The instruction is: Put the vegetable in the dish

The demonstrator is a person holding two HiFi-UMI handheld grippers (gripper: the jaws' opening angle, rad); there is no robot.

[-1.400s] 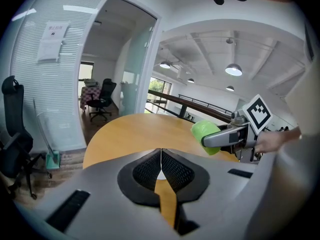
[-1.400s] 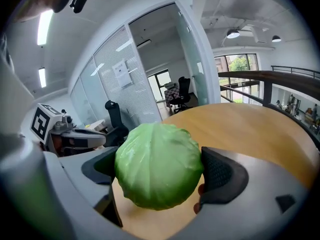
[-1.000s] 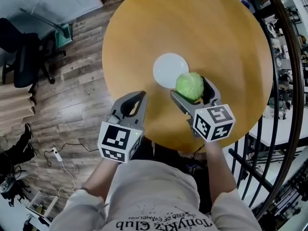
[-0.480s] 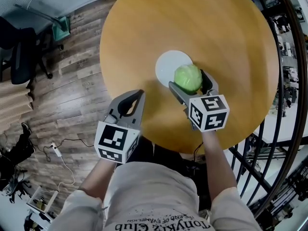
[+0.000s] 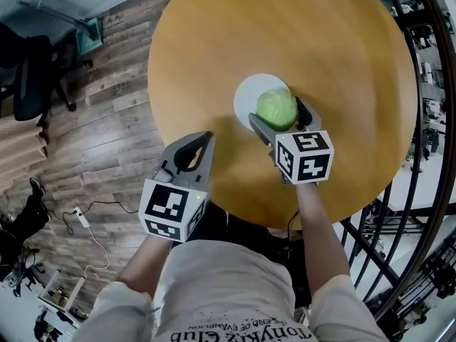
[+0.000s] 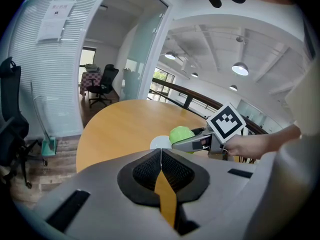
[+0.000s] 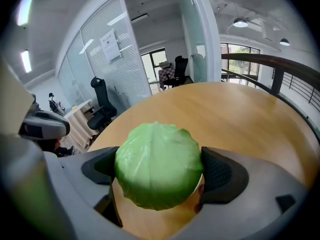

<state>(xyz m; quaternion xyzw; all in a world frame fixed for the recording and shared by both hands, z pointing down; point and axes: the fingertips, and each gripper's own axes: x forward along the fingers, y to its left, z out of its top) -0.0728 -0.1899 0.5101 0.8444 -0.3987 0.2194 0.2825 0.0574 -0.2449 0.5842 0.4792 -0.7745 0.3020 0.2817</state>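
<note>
Clamped a round green cabbage [image 7: 157,164] in the right gripper [image 5: 278,116], jaws pinching it from both flanks, a dark pad sunk against the leaves on each side. Held the cabbage at the near right edge of the white dish [image 5: 246,95], covering part of that rim in the head view; could not tell whether it touched the dish or hung just above. Saw wood of the tabletop [image 7: 225,114] below and beyond the cabbage in the right gripper view. Set the left gripper [image 6: 161,154] well to the near left of the dish, at the tabletop's rim, jaws pressed together on nothing, tips aimed toward the dish. Caught, along those shut jaws, the dish with the cabbage at its right side. Found bare wood of the round tabletop on every side of the dish. Noted plank floor [image 5: 114,112] far to the left of the dish, a dark office chair [image 5: 28,77] on it, and a black railing [image 5: 427,120] far to the right.
</note>
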